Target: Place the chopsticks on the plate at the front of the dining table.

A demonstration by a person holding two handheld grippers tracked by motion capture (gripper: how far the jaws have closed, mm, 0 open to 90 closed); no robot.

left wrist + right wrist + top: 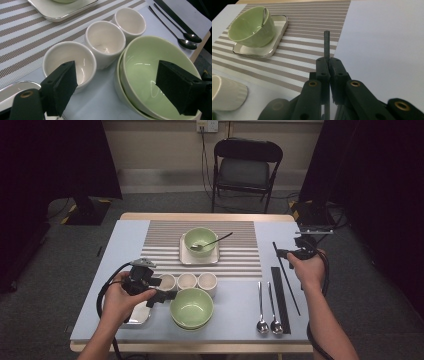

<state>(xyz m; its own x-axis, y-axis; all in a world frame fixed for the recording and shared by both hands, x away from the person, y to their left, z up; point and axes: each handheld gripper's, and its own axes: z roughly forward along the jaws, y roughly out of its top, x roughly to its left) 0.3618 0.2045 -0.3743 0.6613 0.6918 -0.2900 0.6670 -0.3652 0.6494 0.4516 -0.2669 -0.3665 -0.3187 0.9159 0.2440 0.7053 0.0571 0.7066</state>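
My left gripper (162,289) (120,82) stands open just above the table, its jaws on either side of the gap between a white cup (67,60) and two stacked green bowls (192,307) (150,75); nothing is held. Two more white cups (105,41) continue the row (187,281). At the table's right, my right gripper (299,251) (327,62) is shut on a thin black chopstick (287,280) (327,42), which juts out beyond the jaws.
A green bowl (201,241) (252,26) holding a spoon sits on a square plate on the striped mat (240,260). Two spoons (267,310) and a black bar (280,292) lie front right. A small plate (137,316) lies under my left hand. A chair (245,167) stands behind.
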